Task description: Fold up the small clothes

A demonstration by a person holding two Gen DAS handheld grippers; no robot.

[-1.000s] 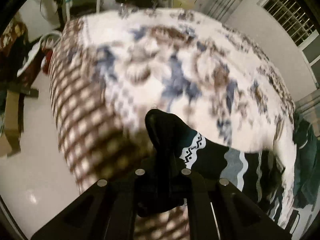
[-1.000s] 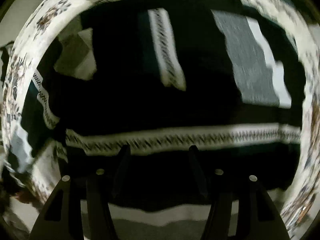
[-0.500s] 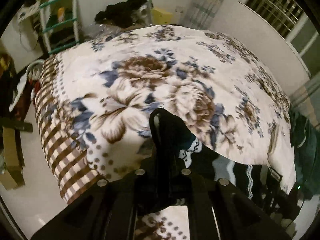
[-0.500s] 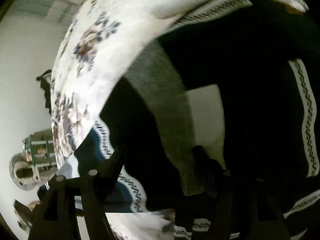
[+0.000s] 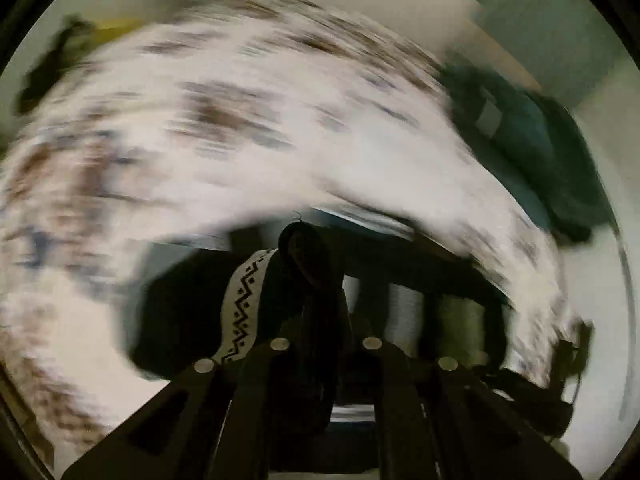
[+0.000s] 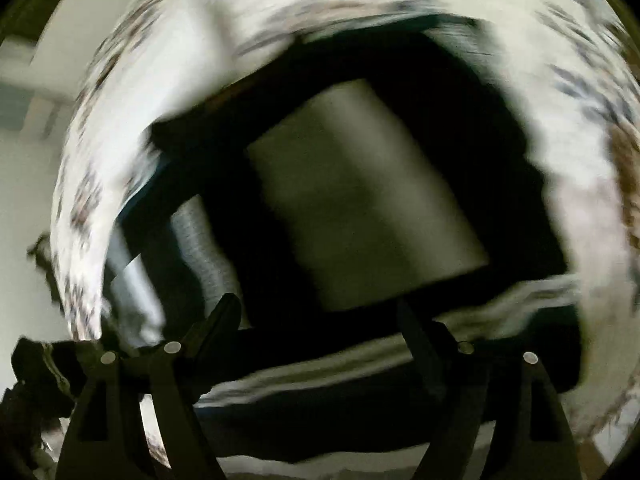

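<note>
**Dark knit pinched on the left, right tongs spreading above it**

The left gripper (image 5: 310, 280) is clamped on a bunched fold of the dark knitted garment with white zigzag bands (image 5: 240, 304), which lies on the white quilt with brown and blue flowers (image 5: 200, 140). Only the left wrist view shows a dark green heap (image 5: 532, 136) at the quilt's far edge. The right wrist view looks down on the garment's grey panel (image 6: 360, 200); the right gripper (image 6: 320, 312) is opening, nothing between its fingers.

Left claw (image 5: 320, 292): clamped on a dark fold of the sweater (image 5: 240, 300)
Sweater: black, white zigzag band
Bed (image 5: 240, 140): floral cover, blurred
</note>
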